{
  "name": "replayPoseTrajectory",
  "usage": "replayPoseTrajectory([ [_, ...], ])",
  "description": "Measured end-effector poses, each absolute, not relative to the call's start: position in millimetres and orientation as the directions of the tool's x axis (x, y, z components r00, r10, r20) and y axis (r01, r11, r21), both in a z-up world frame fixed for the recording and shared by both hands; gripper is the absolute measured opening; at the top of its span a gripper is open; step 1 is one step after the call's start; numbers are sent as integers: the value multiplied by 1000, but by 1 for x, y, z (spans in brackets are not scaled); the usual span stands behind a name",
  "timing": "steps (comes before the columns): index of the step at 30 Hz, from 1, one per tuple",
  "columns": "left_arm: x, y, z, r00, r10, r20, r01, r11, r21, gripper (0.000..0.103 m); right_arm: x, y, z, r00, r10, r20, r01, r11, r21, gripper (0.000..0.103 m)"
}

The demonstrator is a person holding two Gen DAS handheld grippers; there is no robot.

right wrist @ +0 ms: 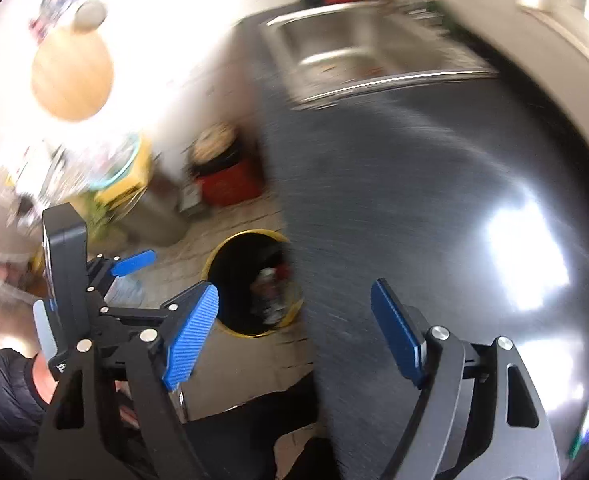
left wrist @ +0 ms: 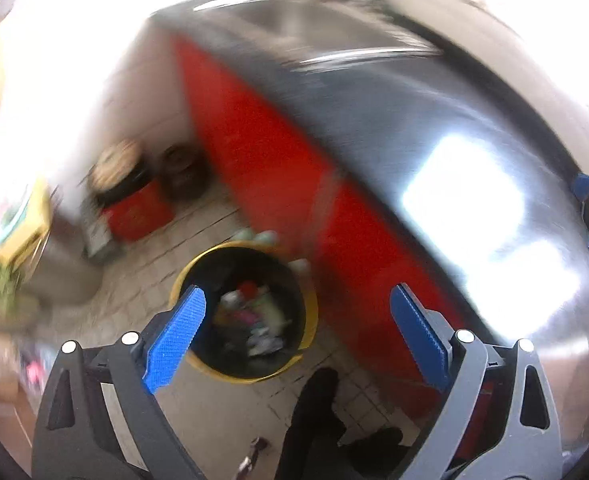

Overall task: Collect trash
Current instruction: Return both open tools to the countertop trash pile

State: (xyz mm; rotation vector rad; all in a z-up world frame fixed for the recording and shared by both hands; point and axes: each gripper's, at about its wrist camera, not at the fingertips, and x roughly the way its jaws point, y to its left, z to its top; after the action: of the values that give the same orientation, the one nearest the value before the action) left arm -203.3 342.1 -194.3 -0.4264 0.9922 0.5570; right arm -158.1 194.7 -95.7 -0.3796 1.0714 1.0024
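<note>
Below both empty claws (left wrist: 294,332) (right wrist: 294,332), bin (left wrist: 314,312), no legible writing.

Left claw (left wrist: 296,334) gapes wide, nothing between its blue pads; below it, a yellow-rimmed bin (left wrist: 246,312) holding trash (left wrist: 254,320) stands on tiled floor (left wrist: 142,280) beside the dark bench (left wrist: 414,128)

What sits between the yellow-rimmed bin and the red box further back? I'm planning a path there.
Only bare tiled floor, as far as the blurred left wrist view shows, between the bin and the red box.
</note>
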Motion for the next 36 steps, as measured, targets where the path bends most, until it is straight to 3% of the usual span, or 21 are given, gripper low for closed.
replayPoseTrajectory([
  [9,-74,187,-149,562,8,-827,-141,986,-86,91,-122,-10,-61,402,409,-819,-539,829,150,77],
  [15,-38,71,-141,551,-134,-824,133,988,-72,91,-133,-135,-64,504,310,-806,-317,935,162,77],
  [19,-33,11,-145,534,-164,-829,274,962,-13,91,-141,-187,-75,519,278,-808,-222,957,186,77],
  [25,-27,-12,-146,521,-171,-836,321,947,7,91,-138,-221,-87,516,281,-809,-186,959,214,77],
  [36,54,-48,-166,428,-144,-892,190,980,-67,91,-89,-260,-100,506,259,-823,-204,963,177,77],
])
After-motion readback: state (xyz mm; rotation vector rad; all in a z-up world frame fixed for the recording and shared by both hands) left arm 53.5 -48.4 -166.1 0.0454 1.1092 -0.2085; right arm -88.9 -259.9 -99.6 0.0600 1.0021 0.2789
